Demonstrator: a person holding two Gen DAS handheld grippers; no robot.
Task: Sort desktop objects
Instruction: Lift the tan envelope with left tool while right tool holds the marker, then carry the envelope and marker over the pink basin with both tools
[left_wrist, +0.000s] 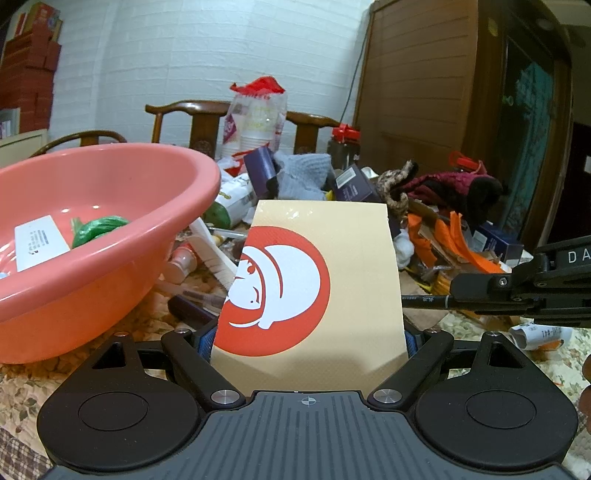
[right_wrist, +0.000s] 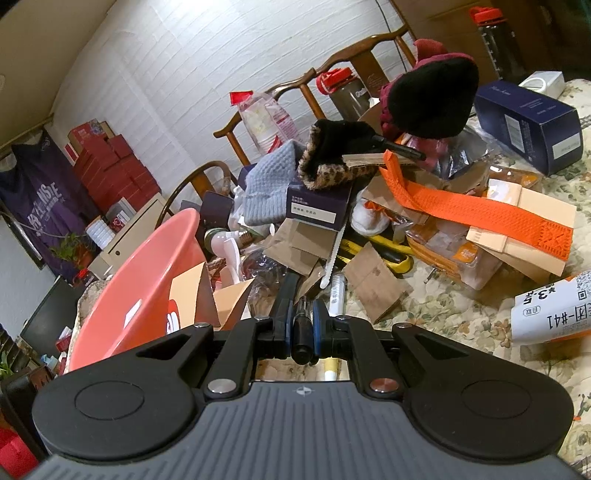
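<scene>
two grippers are each clamped on something above a cluttered table covered with a floral cloth (right_wrist: 436, 306). the left gripper (left_wrist: 310, 332) has its jaws closed against the two sides of a tan paper bag (left_wrist: 317, 291) printed with a red circle and a white figure; the bag stands upright between the fingers, just beside the rim of a pink basin (left_wrist: 110, 206). the basin sits at the left side of the table and holds a white card (left_wrist: 38, 243) and a green bundle (left_wrist: 98, 229). the right gripper (right_wrist: 303, 328) has its jaws shut on a black pen (right_wrist: 302, 332), which lies along the fingers, over the cloth near the table's middle. in the left wrist view the pen (left_wrist: 424, 300) pokes out of that gripper toward the bag's right edge. beyond lies a heap: an orange strap (right_wrist: 472, 206), a grey knit hat (right_wrist: 266, 188), a dark blue box (right_wrist: 532, 122) toward the far right edge, cardboard scraps (right_wrist: 373, 284) and a yellow tool (right_wrist: 391, 254).
</scene>
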